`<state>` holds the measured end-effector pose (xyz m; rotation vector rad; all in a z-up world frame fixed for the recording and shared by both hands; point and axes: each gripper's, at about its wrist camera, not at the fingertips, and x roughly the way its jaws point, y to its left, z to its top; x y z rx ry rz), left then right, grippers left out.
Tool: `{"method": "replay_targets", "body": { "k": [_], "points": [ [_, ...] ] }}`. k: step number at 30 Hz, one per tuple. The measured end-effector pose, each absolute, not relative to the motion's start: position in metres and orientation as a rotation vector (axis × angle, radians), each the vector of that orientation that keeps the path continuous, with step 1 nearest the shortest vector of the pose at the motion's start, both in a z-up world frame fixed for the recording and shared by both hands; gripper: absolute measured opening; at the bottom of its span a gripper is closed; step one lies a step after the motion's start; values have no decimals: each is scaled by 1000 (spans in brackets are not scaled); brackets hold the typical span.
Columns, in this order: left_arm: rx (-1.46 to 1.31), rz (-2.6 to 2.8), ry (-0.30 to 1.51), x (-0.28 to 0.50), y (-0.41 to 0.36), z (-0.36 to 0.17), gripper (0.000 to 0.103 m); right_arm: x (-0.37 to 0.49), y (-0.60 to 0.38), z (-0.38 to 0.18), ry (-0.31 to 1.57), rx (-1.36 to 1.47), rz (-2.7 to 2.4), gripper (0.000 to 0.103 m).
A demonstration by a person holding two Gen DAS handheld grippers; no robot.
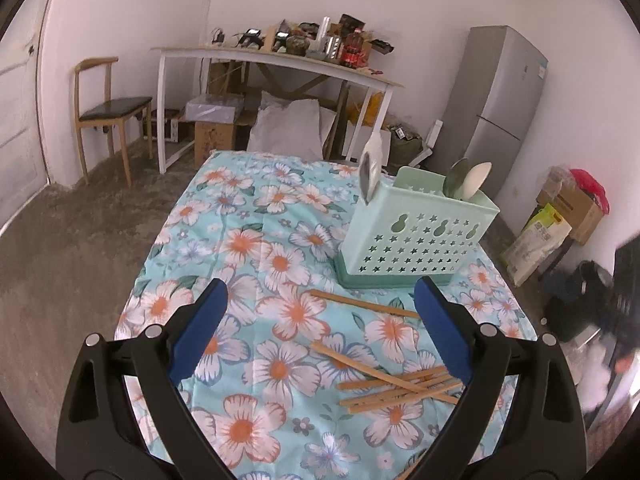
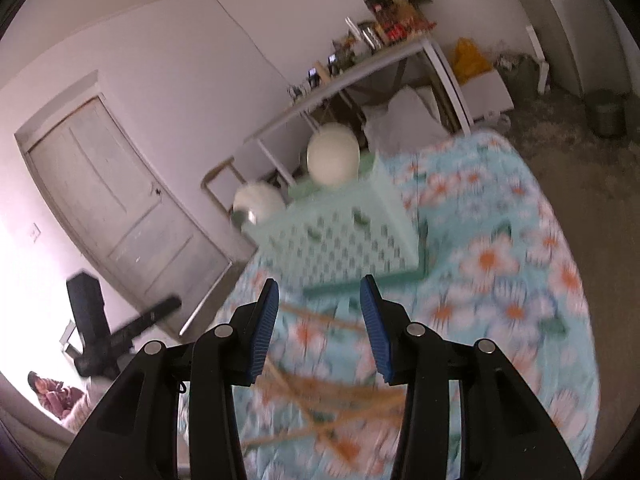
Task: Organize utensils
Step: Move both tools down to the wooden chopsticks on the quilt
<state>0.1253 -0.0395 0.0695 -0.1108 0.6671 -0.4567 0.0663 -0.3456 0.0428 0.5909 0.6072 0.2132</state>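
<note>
On the floral turquoise-clothed bench point(image 1: 248, 216), the left hand-held gripper point(image 1: 320, 300) hangs released and empty. Light wooden chopsticks point(image 1: 392, 384) lie scattered before the mint-green star-perforated plastic utensil caddy point(image 1: 416, 236) holding spoons point(image 1: 468, 180). The right hand-held gripper point(image 2: 319, 300) is parted, empty. No writing is legible.

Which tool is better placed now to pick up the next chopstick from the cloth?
Probably the left tool: it is open and the chopsticks lie sharp just below it. The right tool, also open, gives a blurred view.
</note>
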Motion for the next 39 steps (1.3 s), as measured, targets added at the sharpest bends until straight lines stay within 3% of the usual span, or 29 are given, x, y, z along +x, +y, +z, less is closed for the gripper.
{"method": "replay_targets", "body": {
  "k": [19, 24, 27, 39],
  "points": [
    [-328, -453, 885, 136, -18, 31, 89, 33, -309, -34, 835, 816, 302, 42],
    [-453, -519, 998, 149, -21, 14, 63, 35, -310, -35, 837, 820, 298, 42],
    [-555, -558, 1078, 156, -24, -1, 54, 35, -312, -37, 837, 833, 293, 42],
    [-757, -562, 1274, 183, -38, -47, 38, 36, -321, -42, 838, 857, 281, 42]
  ]
}}
